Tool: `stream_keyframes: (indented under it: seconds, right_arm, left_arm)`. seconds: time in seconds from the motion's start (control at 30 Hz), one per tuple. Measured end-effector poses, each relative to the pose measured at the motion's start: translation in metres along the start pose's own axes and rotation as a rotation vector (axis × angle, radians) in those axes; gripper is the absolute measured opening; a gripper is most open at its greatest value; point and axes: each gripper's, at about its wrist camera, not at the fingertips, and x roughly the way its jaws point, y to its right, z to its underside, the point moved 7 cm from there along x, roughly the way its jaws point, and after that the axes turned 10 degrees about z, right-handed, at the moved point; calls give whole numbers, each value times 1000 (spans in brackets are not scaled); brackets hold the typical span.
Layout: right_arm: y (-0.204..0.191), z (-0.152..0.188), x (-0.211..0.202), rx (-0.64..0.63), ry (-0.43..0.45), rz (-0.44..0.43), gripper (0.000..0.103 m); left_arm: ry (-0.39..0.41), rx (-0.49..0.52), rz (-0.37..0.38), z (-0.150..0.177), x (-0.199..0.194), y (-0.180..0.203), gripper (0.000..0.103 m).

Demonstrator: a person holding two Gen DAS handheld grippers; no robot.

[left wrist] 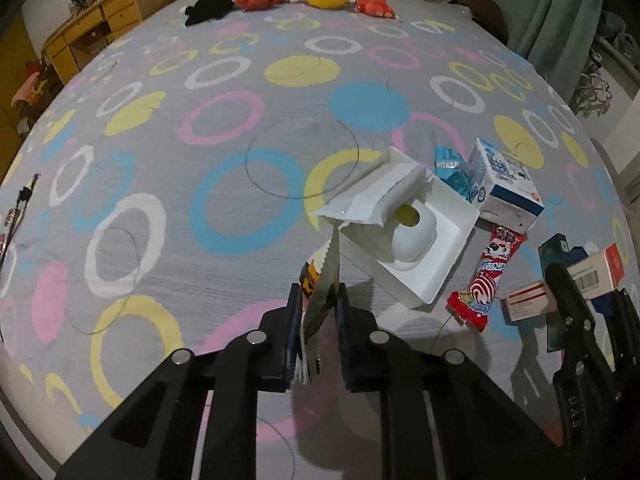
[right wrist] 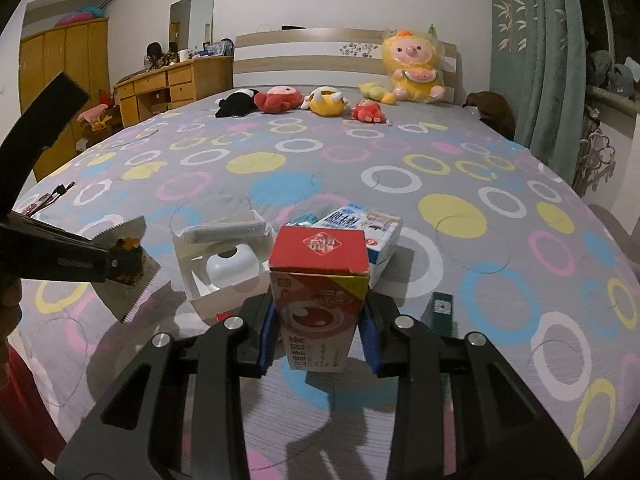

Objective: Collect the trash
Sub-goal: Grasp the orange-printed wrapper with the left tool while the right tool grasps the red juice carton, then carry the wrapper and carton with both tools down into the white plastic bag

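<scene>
My left gripper [left wrist: 318, 300] is shut on a silver snack wrapper [left wrist: 322, 292] with a zigzag edge, held above the bedspread; both show in the right wrist view, the gripper [right wrist: 114, 266] and wrapper [right wrist: 132, 268] at left. My right gripper [right wrist: 318, 320] is shut on a red and white carton [right wrist: 320, 284], held above the bed; it shows at the right edge of the left wrist view [left wrist: 592, 276]. A white open box [left wrist: 416, 236] with a white rounded insert lies just ahead of both grippers, also in the right wrist view [right wrist: 224, 260].
A red candy wrapper [left wrist: 486, 280], a blue and white carton [left wrist: 504, 184], a blue foil wrapper [left wrist: 452, 170], a small red and white box [left wrist: 528, 300] and a dark green box [right wrist: 442, 308] lie on the bedspread. Plush toys [right wrist: 324, 106] line the headboard. A wooden dresser [right wrist: 172, 88] stands left.
</scene>
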Motion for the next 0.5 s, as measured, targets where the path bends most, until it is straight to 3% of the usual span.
stream_keyframes:
  seconds: [0.23,0.5]
  right_arm:
    - [11,-13,-33,11,5,38,34]
    - [17,-35,-98,9,19,70,34]
  left_arm:
    - [40,27,23,3,-36,14,14]
    - [48,76,77,25,-77,40,14]
